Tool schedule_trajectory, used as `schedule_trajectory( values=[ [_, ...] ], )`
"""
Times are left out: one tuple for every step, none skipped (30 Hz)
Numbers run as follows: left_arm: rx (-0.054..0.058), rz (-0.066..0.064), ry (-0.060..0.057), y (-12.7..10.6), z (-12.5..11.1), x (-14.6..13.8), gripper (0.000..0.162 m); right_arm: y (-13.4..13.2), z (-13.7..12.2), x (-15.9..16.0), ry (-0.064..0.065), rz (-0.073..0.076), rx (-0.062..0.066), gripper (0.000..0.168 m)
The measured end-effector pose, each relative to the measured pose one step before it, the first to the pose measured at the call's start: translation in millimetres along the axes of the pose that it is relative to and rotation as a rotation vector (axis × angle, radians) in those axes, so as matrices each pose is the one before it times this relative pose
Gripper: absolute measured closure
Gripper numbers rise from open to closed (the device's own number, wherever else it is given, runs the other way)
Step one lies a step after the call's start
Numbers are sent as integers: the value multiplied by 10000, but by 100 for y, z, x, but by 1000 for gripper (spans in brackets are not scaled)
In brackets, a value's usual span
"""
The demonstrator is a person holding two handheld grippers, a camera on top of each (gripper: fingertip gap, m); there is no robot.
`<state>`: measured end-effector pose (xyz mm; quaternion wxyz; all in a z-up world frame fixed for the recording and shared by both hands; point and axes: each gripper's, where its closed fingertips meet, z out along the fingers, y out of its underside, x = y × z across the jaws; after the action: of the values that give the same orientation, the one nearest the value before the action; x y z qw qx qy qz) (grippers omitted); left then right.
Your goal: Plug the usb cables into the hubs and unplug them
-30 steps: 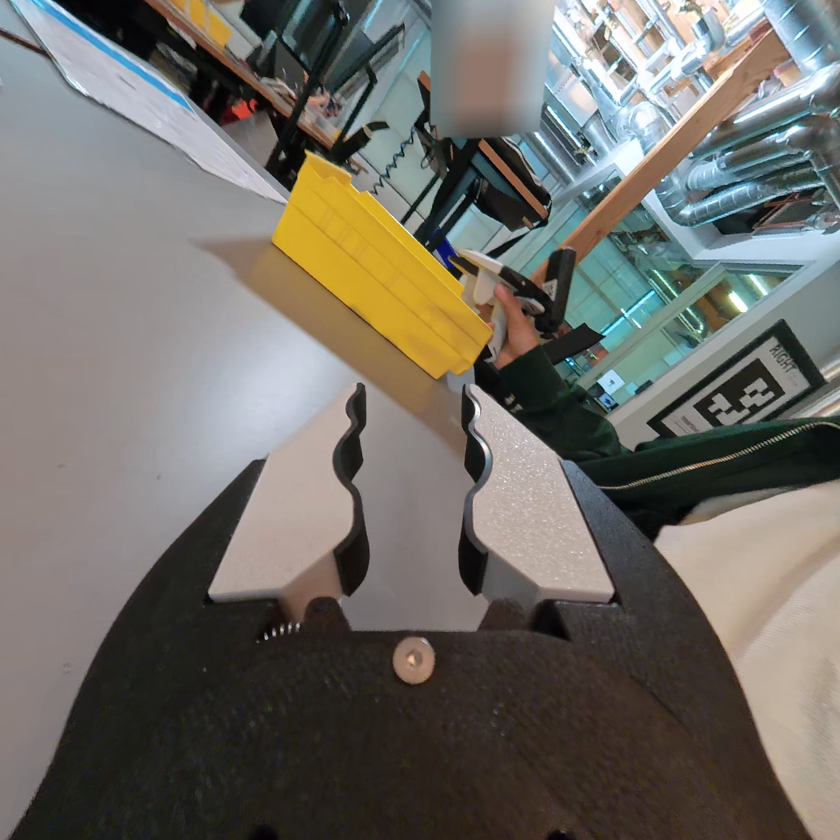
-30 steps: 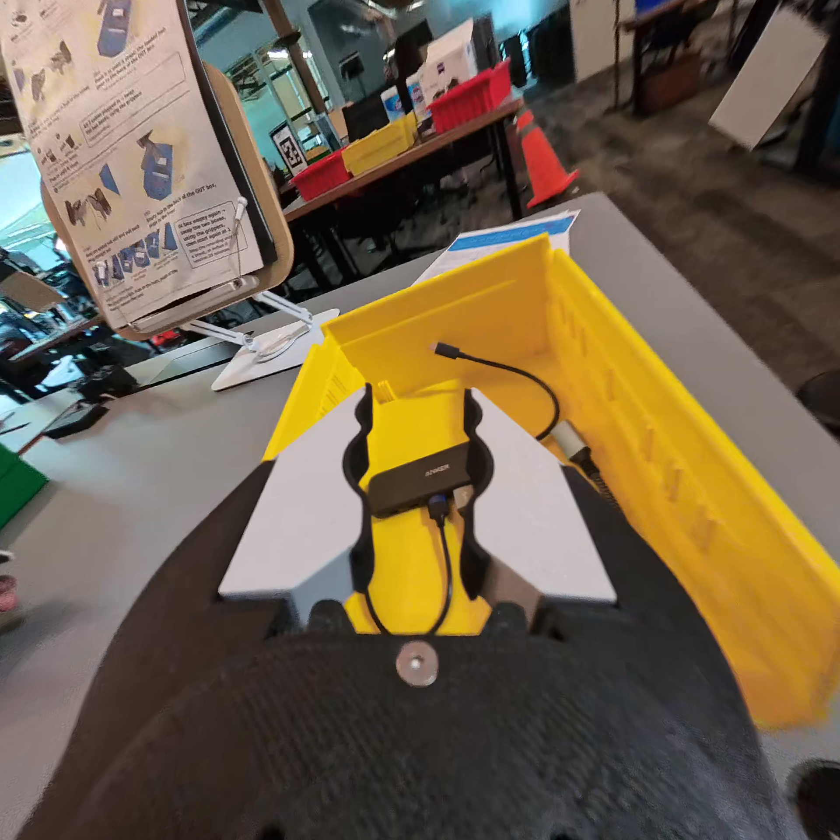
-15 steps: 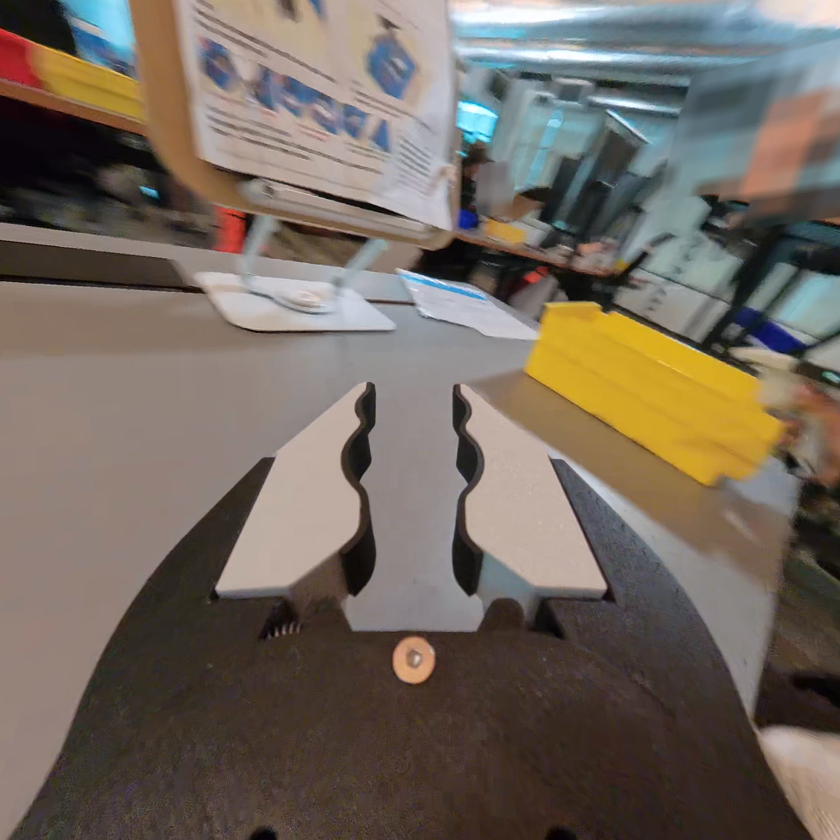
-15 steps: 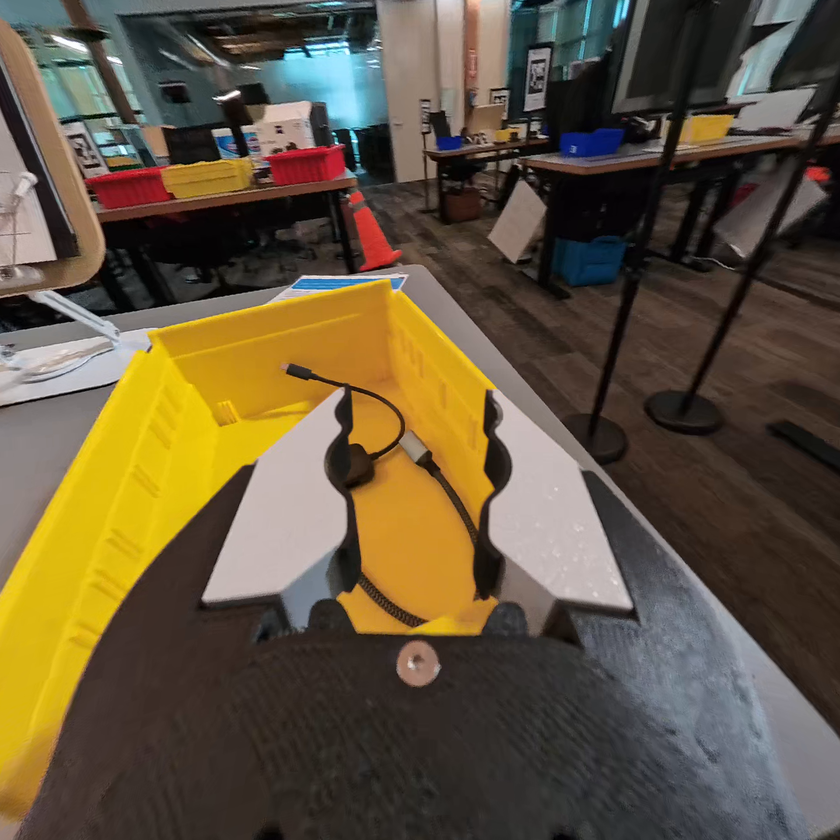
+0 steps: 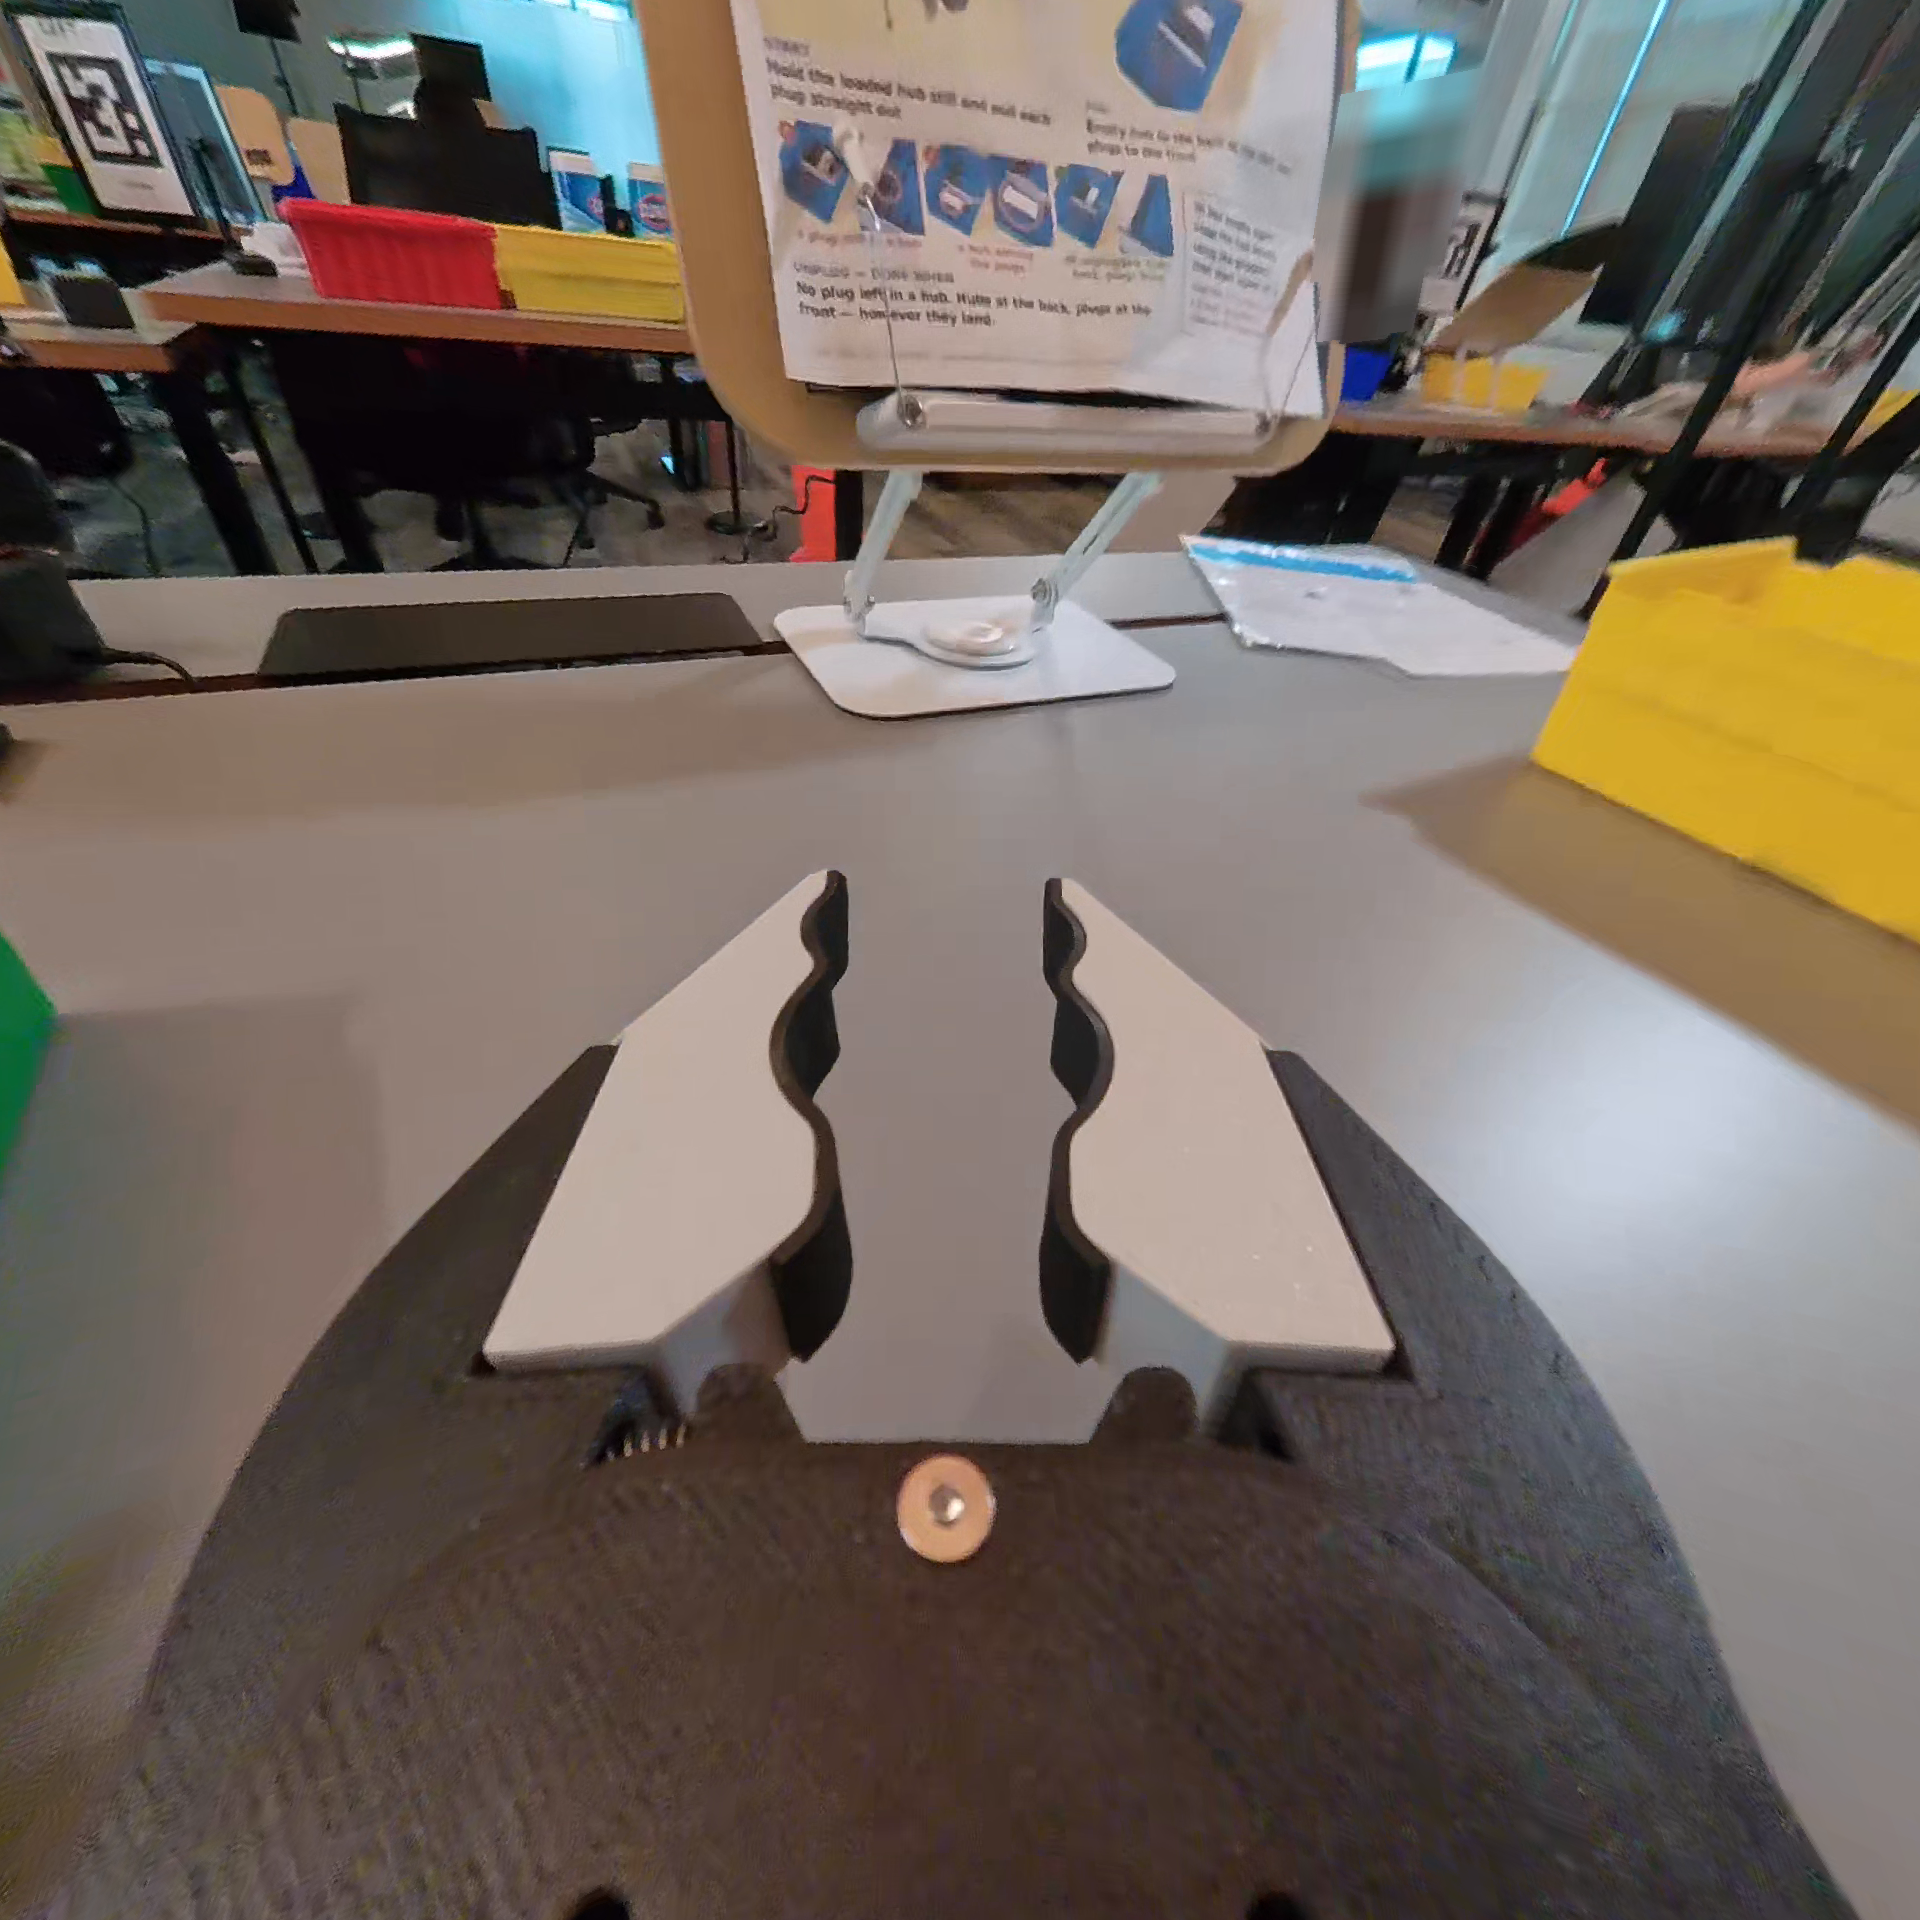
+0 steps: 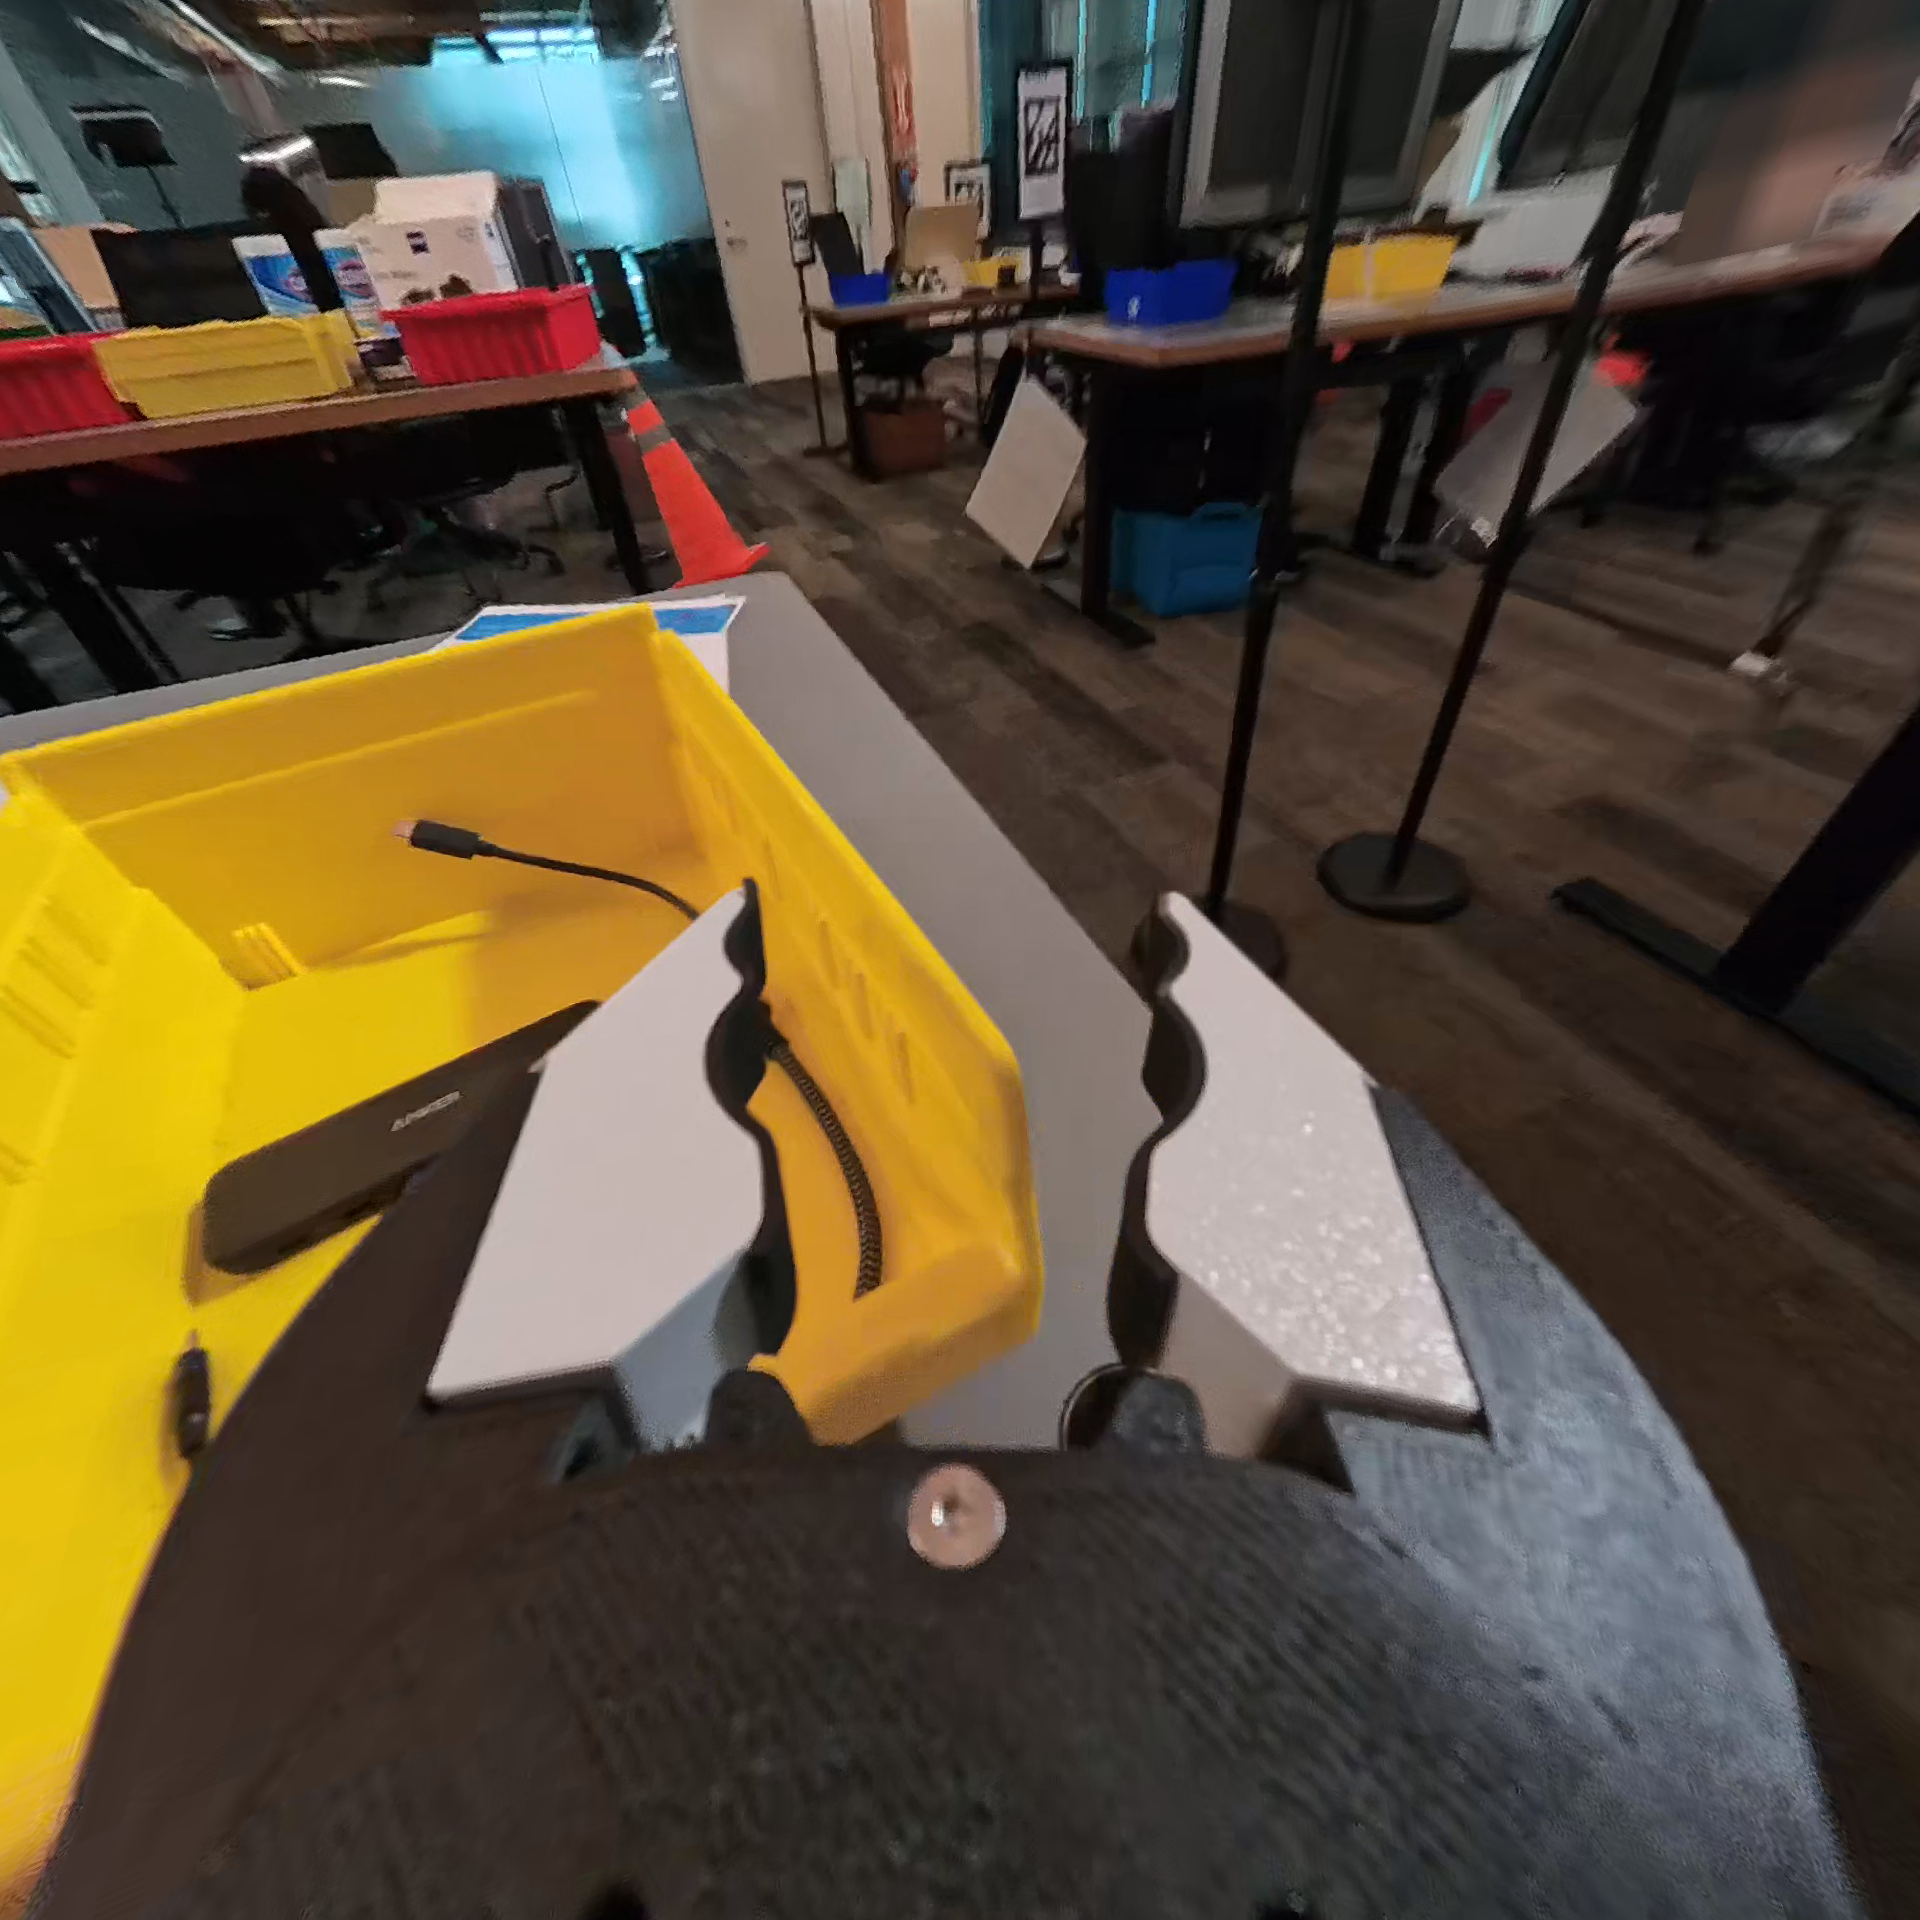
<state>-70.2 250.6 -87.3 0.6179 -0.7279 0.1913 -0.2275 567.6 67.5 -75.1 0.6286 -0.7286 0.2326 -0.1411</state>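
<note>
Closest in, the right gripper (image 6: pixel 951 925) has spread its jaws wider than a moment ago and holds nothing; it has also drifted off to the right, so one finger now hangs over the yellow bin (image 6: pixel 935 1049) and the other over the bare grey table (image 6: pixel 904 748) beside it. A second back it was lined up squarely on the black hub (image 6: pixel 353 1138); now the hub lies off to its left on the bin floor, with a braided cable (image 6: pixel 831 1143) running under the left finger and a thin black cable (image 6: pixel 540 857) loose towards the back wall. That reads to me as backing off, not reaching in. The left gripper (image 5: pixel 943 881), jaws apart and empty, has swung round from the bin's side to face the document stand (image 5: pixel 977 649) across the table.
</note>
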Motion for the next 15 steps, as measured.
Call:
schedule_trajectory(
  values=[
    [173,-377,70,-294,-21,-189,126,310,219,-372,-406,299,-137,90],
    [160,-378,37,-164,26,-170,126,201,249,-850,-597,290,-52,86],
    [77,-286,25,-5,99,-128,126,43,308,-1153,-683,223,18,80],
    [5,-163,33,71,159,-36,127,49,354,-806,-390,27,-8,76],
    [-64,-42,64,129,209,79,127,179,343,-180,37,-267,-116,68],
    [-116,64,66,192,207,167,126,340,295,155,211,-406,-208,69],
    [-107,123,23,188,186,159,126,322,278,194,184,-299,-194,73],
    [-65,150,-18,123,189,116,127,78,237,151,108,-142,-31,74],
    [-59,120,-26,109,201,121,127,13,226,180,68,-11,18,77],
    [-97,117,47,215,195,218,127,330,296,361,113,95,-180,80],
    [-142,151,66,286,162,244,127,550,288,612,223,153,-320,83],
    [-152,179,2,248,109,136,127,439,197,735,272,189,-246,85],
    [-98,176,-35,143,-10,107,127,234,74,605,174,240,-99,88],
    [-27,150,-28,36,-126,122,127,128,-24,350,13,287,-40,91],
    [37,115,-16,-52,-230,151,127,196,-42,126,-110,296,-84,93]
  ],
)
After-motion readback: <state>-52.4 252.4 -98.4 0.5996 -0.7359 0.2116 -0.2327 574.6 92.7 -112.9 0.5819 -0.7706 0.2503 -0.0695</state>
